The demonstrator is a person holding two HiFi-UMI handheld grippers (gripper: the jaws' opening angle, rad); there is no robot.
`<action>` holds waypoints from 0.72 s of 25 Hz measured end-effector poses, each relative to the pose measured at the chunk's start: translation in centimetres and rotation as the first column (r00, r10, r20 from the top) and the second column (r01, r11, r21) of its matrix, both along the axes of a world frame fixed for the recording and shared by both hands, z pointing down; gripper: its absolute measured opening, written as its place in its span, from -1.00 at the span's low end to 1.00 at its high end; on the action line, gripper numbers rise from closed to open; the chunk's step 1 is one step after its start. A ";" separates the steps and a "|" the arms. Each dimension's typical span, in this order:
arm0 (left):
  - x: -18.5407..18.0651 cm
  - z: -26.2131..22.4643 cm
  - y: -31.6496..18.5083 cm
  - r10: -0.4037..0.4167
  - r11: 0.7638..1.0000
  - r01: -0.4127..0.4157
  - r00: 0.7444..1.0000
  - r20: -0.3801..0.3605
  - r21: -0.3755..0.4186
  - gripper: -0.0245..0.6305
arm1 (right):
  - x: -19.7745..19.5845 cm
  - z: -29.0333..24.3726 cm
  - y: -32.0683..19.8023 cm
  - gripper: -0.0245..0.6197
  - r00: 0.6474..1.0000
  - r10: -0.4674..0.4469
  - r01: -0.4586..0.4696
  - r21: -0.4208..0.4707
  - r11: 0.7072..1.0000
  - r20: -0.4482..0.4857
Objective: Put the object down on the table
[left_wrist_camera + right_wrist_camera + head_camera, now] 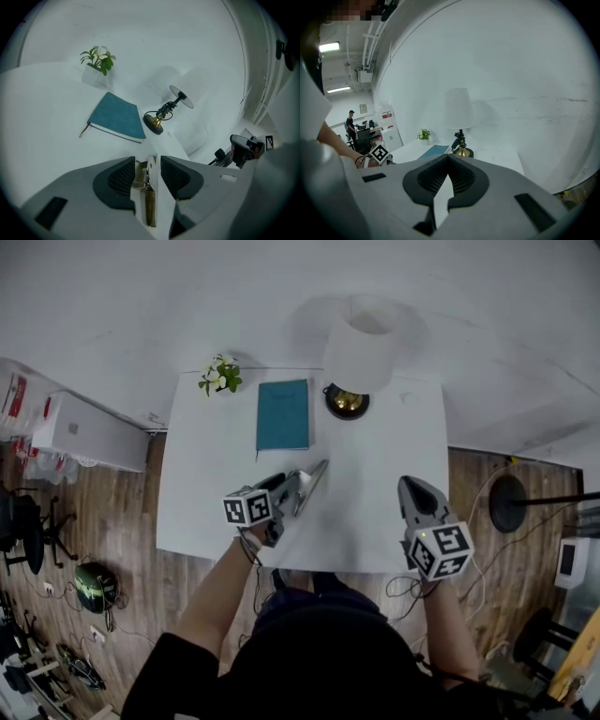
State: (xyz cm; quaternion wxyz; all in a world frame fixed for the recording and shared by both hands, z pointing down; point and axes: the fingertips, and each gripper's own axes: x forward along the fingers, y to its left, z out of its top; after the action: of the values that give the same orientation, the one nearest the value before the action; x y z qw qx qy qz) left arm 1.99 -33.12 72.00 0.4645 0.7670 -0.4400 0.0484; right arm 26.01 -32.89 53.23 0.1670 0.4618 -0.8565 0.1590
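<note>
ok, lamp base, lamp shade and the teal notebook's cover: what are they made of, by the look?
Lamp base: metal, likely brass or brass-plated, going by the polished gold gleam inside a dark rim.
Lamp shade: probably fabric or paper. It is matte white with no glare.
Teal notebook: the cover looks like cloth or faux leather, matte and even. I cannot tell which.

No text can be read. Square black-and-white markers are borne on the cubes of the left gripper (300,484) and right gripper (412,487). Red print on a white package (16,396), possibly a label, is too small.
</note>
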 end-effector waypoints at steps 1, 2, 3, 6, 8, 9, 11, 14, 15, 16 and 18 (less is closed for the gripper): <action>-0.7 -0.2 0.2 -0.002 1.000 0.002 1.000 0.022 0.009 -0.45 | -0.2 -0.1 0.2 -0.90 1.000 0.004 -0.004 0.005 1.000 0.001; -1.4 -0.6 0.4 -0.004 1.000 0.003 0.999 0.044 0.022 -0.45 | -0.4 -0.2 0.4 -0.90 1.000 0.009 -0.009 0.011 1.000 0.002; -2.0 -1.5 0.7 -0.005 0.999 0.002 0.998 0.061 0.043 -0.45 | -0.7 -0.4 0.7 -0.90 1.000 0.014 -0.015 0.017 1.000 0.004; -4.1 -5.5 1.2 -0.013 0.991 0.001 0.996 0.087 0.132 -0.45 | -1.5 -1.8 1.5 -0.90 0.999 0.033 -0.033 0.042 0.999 0.009; -5.4 -8.8 1.3 -0.015 0.979 -0.007 0.994 0.106 0.206 -0.45 | -2.3 -2.9 1.9 -0.90 0.999 0.044 -0.045 0.066 0.997 0.016; -6.1 -10.5 1.4 -0.012 0.969 -0.017 0.993 0.118 0.245 -0.45 | -2.7 -3.4 2.1 -0.90 0.999 0.049 -0.051 0.078 0.996 0.021; -7.2 -13.6 1.8 -0.001 0.947 -0.045 0.990 0.144 0.318 -0.46 | -3.7 -4.3 2.6 -0.90 0.998 0.062 -0.065 0.100 0.993 0.029; -8.5 -17.7 3.0 0.008 0.910 -0.079 0.985 0.173 0.407 -0.47 | -5.2 -5.7 3.5 -0.90 0.996 0.076 -0.080 0.136 0.987 0.039; -8.9 -18.9 3.5 0.007 0.897 -0.084 0.984 0.177 0.435 -0.48 | -5.7 -6.4 3.9 -0.90 0.996 0.074 -0.079 0.151 0.985 0.041; -9.2 -20.2 4.1 0.005 0.883 -0.089 0.983 0.181 0.461 -0.48 | -6.2 -7.0 4.4 -0.90 0.997 0.067 -0.074 0.168 0.983 0.042; -9.6 -22.5 5.2 0.000 0.855 -0.102 0.981 0.196 0.509 -0.50 | -7.1 -8.5 5.3 -0.90 0.998 0.052 -0.060 0.214 0.975 0.039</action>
State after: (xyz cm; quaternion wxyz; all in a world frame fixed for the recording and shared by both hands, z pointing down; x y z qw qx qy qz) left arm -7.64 -27.97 49.47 0.1967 0.8667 -0.4582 0.0134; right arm 18.87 -27.55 44.73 0.0972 0.4984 -0.8580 0.0778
